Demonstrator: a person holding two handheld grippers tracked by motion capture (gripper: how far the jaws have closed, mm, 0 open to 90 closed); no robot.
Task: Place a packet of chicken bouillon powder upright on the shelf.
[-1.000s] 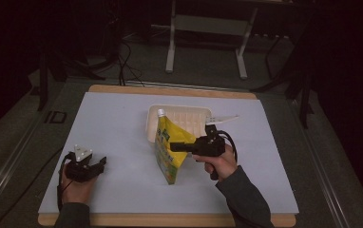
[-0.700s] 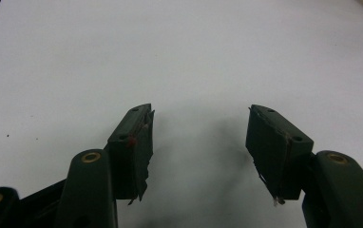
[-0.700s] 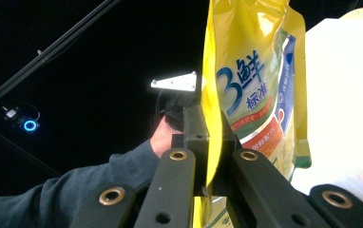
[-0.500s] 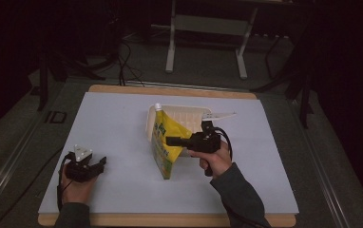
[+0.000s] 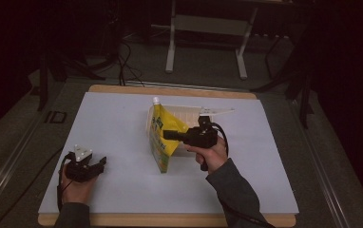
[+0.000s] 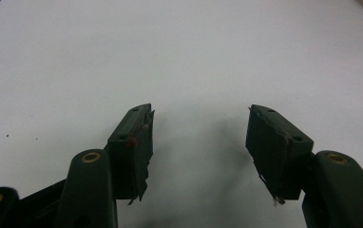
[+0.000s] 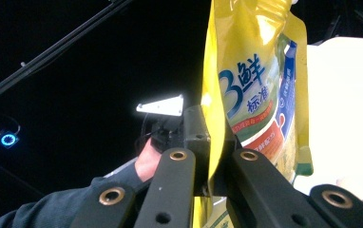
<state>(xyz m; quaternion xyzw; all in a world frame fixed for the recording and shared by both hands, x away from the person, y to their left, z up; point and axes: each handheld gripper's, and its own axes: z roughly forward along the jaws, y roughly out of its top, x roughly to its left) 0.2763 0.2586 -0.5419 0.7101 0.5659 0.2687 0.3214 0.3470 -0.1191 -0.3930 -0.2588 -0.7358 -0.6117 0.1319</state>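
- The right gripper (image 5: 166, 135) is clamped on the side edge of a yellow pouch (image 5: 163, 137), held upright mid-worktop (image 5: 113, 123) before a white tray (image 5: 189, 112).
- The left gripper (image 6: 198, 137) rests with jaws apart, holding nothing.
- The pouch looks soft, slick, probably liquid-filled: grip the stiff seam, support the base.

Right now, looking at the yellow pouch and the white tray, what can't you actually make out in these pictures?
- White tray, high view: the yellow spouted pouch and the right gripper stand in front, hiding whatever lies inside.
- Pouch bottom, right gripper view: cut off by the lower edge and covered by the jaws.
- Small print on the pouch, high view: too small to read.
- Left gripper, high view: too small and dark to see the jaw gap; the left gripper view shows it open.
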